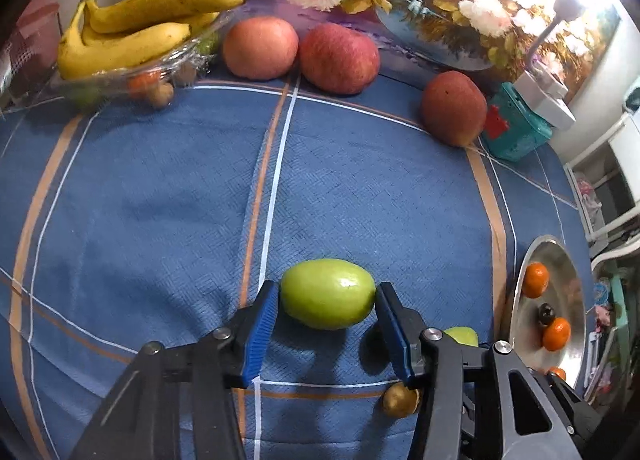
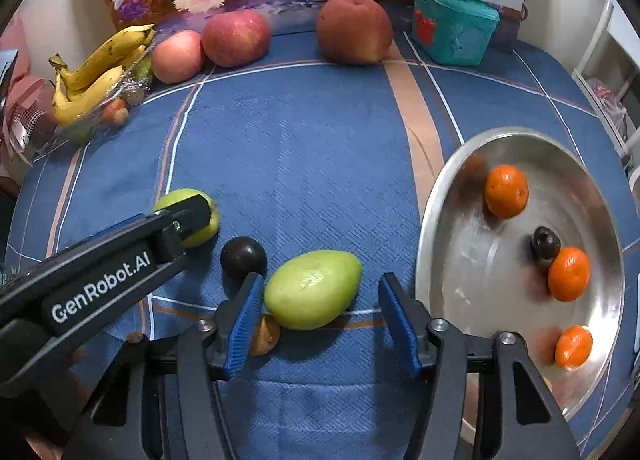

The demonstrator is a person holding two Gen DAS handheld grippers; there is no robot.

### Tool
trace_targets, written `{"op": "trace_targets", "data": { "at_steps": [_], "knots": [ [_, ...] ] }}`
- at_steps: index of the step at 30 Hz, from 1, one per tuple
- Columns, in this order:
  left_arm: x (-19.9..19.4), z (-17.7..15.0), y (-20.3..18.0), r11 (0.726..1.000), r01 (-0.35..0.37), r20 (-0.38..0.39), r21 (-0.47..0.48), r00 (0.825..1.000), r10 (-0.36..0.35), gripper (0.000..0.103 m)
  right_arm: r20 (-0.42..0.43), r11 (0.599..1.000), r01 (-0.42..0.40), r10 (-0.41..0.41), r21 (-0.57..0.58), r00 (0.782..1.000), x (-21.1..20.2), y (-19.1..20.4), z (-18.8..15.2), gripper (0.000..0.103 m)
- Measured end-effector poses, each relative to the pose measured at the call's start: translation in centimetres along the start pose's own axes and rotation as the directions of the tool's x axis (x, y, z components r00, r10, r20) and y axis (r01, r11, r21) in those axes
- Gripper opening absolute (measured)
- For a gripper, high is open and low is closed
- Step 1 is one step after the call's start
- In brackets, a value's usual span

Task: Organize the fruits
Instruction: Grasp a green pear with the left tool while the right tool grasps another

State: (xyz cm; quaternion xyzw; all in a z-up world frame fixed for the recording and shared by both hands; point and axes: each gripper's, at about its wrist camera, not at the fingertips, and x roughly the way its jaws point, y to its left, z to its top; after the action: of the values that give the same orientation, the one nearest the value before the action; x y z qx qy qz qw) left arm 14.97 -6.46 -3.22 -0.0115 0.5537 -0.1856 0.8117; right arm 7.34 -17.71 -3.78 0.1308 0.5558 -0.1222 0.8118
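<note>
My left tongs (image 1: 327,308) pinch a green fruit (image 1: 328,294) on the blue-clothed table (image 1: 160,200). My right tongs (image 2: 320,312) gape around a second green fruit (image 2: 313,290), touching only the left pad; the steel bowl (image 2: 440,228) sits at three o'clock.

Right claw (image 2: 320,318) open around green fruit (image 2: 313,296), metal bowl (image 2: 440,220) beside
</note>
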Motion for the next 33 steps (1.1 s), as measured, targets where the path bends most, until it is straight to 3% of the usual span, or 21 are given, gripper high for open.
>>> {"op": "trace_targets", "data": {
  "at_steps": [5, 19, 21, 22, 29, 32, 33],
  "knots": [
    [-0.2, 0.0, 0.1, 1.000, 0.005, -0.003, -0.015, 1.000, -0.005, 0.053, -0.013, 0.997, -0.072, 0.072, 0.043, 0.997, 0.7, -0.4, -0.2, 0.051],
    [-3.0, 0.6, 0.5, 0.999, 0.008, 0.045, -0.048, 0.999, -0.006, 0.051, 0.034, 0.997, -0.074, 0.073, 0.032, 0.997, -1.8, -0.6, -0.2, 0.051],
    [-3.6, 0.8, 0.4, 0.999, 0.009, 0.059, -0.048, 0.998, -0.007, 0.032, 0.039, 0.997, -0.072, 0.071, 0.029, 0.997, -2.1, -0.7, -0.2, 0.051],
    [-4.0, 0.9, 0.3, 0.999, 0.014, 0.066, -0.048, 0.998, -0.011, 0.031, 0.041, 0.997, -0.073, 0.072, 0.031, 0.997, -2.4, -0.8, -0.3, 0.051],
    [-4.9, 0.8, -0.3, 0.999, 0.023, 0.084, -0.033, 0.996, -0.021, 0.032, 0.050, 0.995, -0.086, 0.084, 0.041, 0.995, -3.0, -1.0, -0.1, 0.051],
    [-4.3, 1.0, 0.3, 0.998, 0.035, 0.081, -0.050, 0.996, -0.031, 0.040, 0.046, 0.995, -0.093, 0.091, 0.047, 0.995, -3.1, -1.4, -0.3, 0.051],
    [-4.0, 1.0, 0.5, 0.998, 0.032, 0.079, -0.060, 0.997, -0.027, 0.050, 0.047, 0.994, -0.094, 0.091, 0.050, 0.995, -3.1, -1.5, -0.3, 0.051]
  ]
}}
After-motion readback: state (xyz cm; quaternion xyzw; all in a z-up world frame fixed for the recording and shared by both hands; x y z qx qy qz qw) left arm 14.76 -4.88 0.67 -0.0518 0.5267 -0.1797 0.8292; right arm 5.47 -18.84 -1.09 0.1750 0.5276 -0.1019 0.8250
